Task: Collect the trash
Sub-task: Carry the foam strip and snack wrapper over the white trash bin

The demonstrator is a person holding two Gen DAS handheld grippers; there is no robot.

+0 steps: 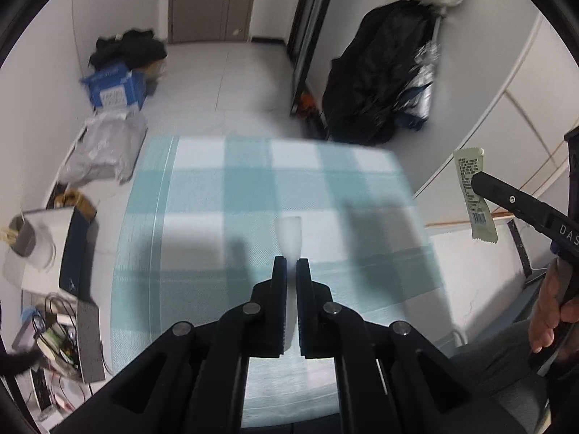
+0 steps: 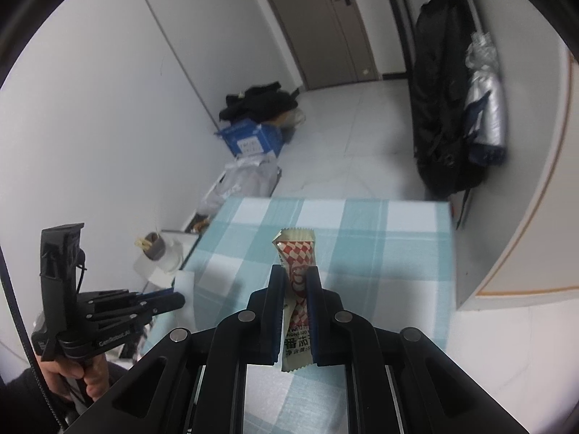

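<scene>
Above the table with the teal-and-white checked cloth (image 1: pixel 253 188), my left gripper (image 1: pixel 291 263) is shut on a thin, translucent white scrap of wrapper (image 1: pixel 288 235) that sticks up past its fingertips. My right gripper (image 2: pixel 295 271) is shut on a sauce sachet (image 2: pixel 297 253) with a red-and-white diamond print, held upright over the cloth (image 2: pixel 380 246). In the left wrist view, the sachet's pale printed back (image 1: pixel 474 195) shows at the right, pinched by the right gripper (image 1: pixel 479 182). The left gripper (image 2: pixel 177 301) appears at the lower left of the right wrist view, held by a hand (image 2: pixel 90 379).
On the floor by the left wall lie a blue box (image 1: pixel 115 88), a pile of black clothes (image 1: pixel 126 49) and grey plastic bags (image 1: pixel 101 152). Dark coats (image 1: pixel 376 79) hang at the right. A white box with a tape roll (image 1: pixel 32 242) and tangled wires (image 1: pixel 58 336) sit left of the table.
</scene>
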